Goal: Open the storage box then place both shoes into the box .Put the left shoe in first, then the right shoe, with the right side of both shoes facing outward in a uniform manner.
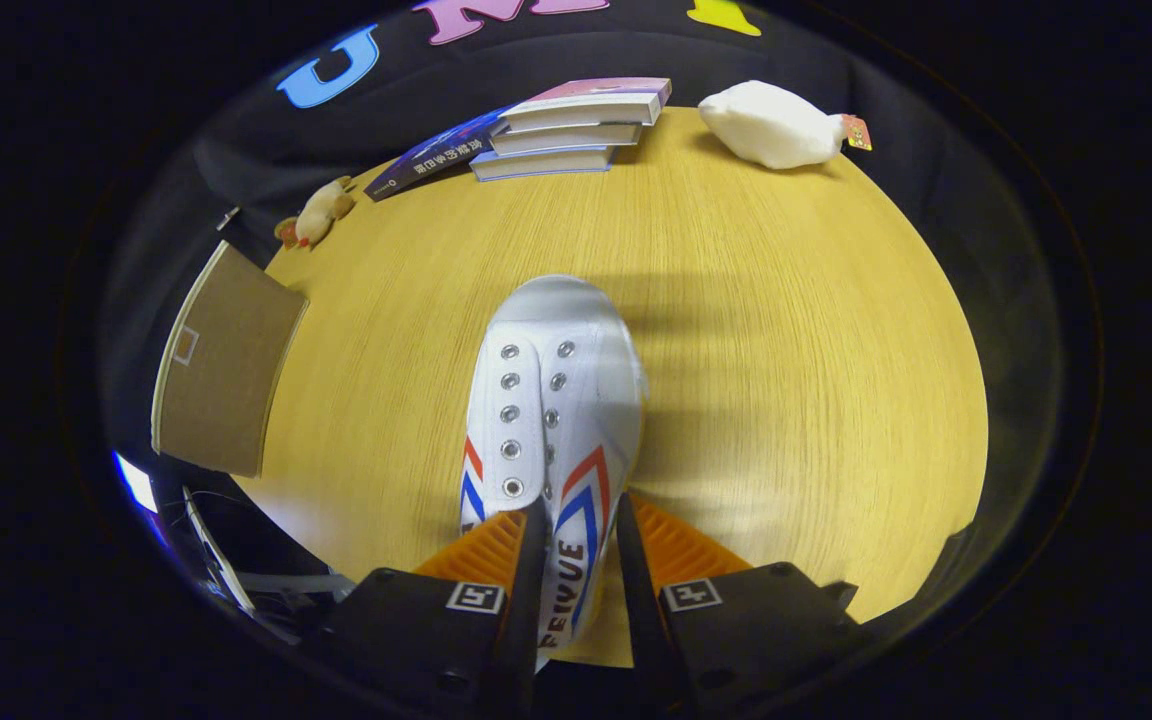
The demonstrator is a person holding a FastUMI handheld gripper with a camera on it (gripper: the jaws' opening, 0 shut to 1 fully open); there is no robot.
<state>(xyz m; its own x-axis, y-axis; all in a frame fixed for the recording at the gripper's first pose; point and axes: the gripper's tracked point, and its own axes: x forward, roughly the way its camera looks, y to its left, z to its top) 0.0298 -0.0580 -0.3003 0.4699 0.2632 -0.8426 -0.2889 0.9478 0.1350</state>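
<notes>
Gripping the white shoe [548,400] by its side wall, the gripper [576,530] has both fingers clamped on it above the wooden tabletop [786,330]; books [576,128] line its far edge, a cardboard box [226,370] its left edge.

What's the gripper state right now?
Gripper: shut on the white shoe, both fingers pinching its side wall near the heel.

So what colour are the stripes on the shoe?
Red and blue chevrons on the white shoe, clearest in the gripper view.
</notes>
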